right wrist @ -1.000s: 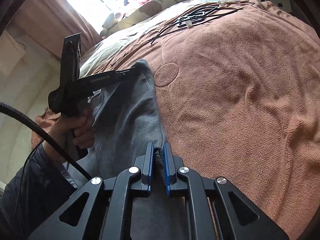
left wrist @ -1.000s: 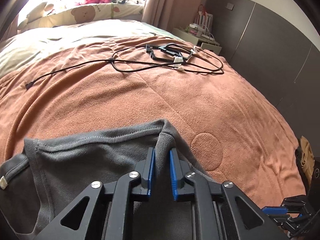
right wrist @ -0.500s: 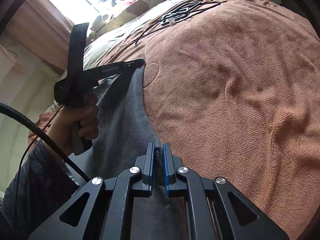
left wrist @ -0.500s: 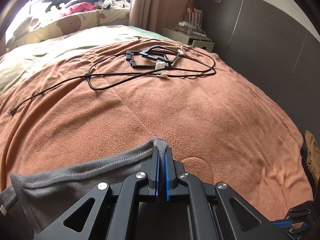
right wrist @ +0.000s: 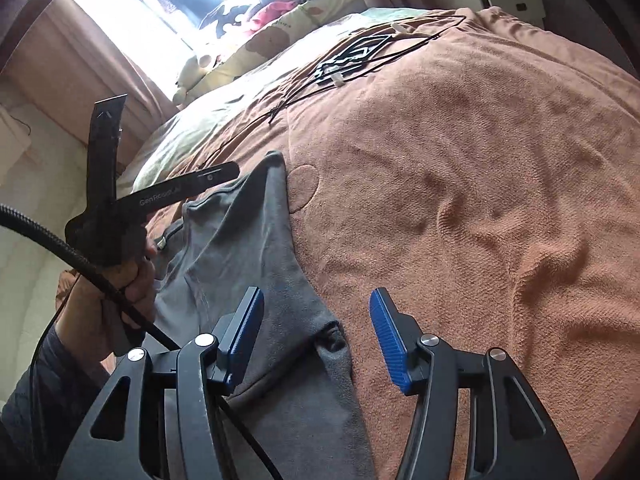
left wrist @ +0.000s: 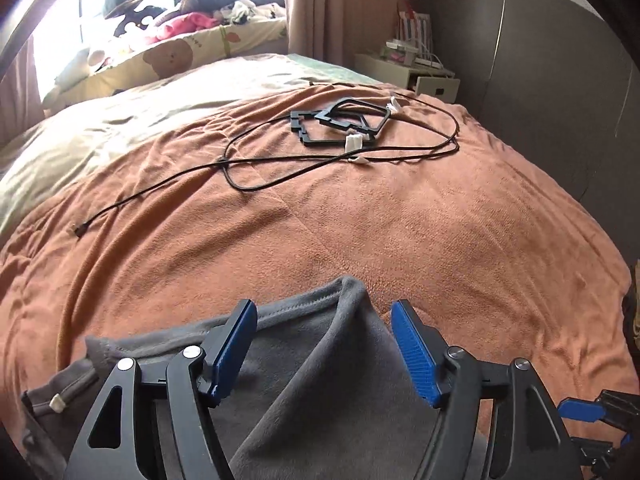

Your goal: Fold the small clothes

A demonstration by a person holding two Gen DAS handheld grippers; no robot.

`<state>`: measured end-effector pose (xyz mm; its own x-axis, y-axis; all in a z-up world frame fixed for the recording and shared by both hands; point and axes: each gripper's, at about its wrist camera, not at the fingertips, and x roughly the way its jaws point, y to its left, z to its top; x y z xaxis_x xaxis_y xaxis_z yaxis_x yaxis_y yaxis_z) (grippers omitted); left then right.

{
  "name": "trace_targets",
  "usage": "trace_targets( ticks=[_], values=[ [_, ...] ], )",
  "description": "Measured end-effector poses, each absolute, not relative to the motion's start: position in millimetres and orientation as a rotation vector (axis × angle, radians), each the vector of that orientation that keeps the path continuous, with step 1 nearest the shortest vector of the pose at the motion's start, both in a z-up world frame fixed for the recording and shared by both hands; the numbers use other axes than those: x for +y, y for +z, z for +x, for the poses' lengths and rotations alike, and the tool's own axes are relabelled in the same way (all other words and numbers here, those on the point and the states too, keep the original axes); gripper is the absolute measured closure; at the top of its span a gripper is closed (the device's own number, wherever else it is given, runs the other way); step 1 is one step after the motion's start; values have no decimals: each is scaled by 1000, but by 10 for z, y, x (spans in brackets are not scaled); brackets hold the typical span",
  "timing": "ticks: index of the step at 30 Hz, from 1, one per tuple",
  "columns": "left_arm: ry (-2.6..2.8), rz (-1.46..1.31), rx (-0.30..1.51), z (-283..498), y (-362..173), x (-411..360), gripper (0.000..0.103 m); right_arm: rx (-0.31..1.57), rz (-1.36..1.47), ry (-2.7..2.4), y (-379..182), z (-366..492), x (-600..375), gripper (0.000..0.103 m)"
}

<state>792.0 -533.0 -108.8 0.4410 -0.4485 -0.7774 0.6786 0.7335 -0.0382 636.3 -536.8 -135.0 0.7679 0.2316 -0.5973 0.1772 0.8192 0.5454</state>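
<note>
A grey garment (left wrist: 304,384) is spread on the orange blanket (left wrist: 440,240) of the bed, at its near end, with one folded edge running between the two tools. The left tool (left wrist: 322,344) stands with its blue pads apart and its jaws opening; a peaked corner of the cloth rises between them, but it is not pressed by either pad. The right tool (right wrist: 316,340) is likewise opening, with a rumpled corner of the same garment lying between its pads and touched by neither.

The step in hand is judged to be the release of a fold just laid. It is done well if both tools are drawn back and upward only once the pads are fully clear, so that the cloth is not dragged with them. The peaked corner at the left tool would best be pressed flat afterwards, and the folded edge checked for straightness before a further fold is begun.

Farther up the bed, a black cable (left wrist: 280,172) and a black frame (left wrist: 340,126) lie well apart from the garment.

No container is seen near the work. On the bedside cabinet (left wrist: 408,74) some small items are stacked; what they are cannot be told.
</note>
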Motion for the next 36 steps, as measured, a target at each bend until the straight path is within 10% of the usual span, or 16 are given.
trace_targets(
  ticks=[6, 11, 16, 30, 36],
  values=[
    [-655, 412, 902, 7709, -1144, -5038, 34, 774, 559, -7, -1501, 6515, -5234, 50],
    [-556, 520, 1034, 7709, -1412, -4792, 65, 817, 521, -47, -1577, 6576, -5167, 51],
    [-512, 581, 1088, 7741, -1616, -4597, 71, 844, 455, -70, -1557, 6616, -5066, 51],
    [-457, 495, 1041, 7579, -1143, -4161, 71, 741, 585, -52, -1050, 6066, -5138, 51],
    [-433, 320, 1006, 7120, -705, -3691, 51, 724, 561, -23, -793, 5523, -4919, 18]
  ],
)
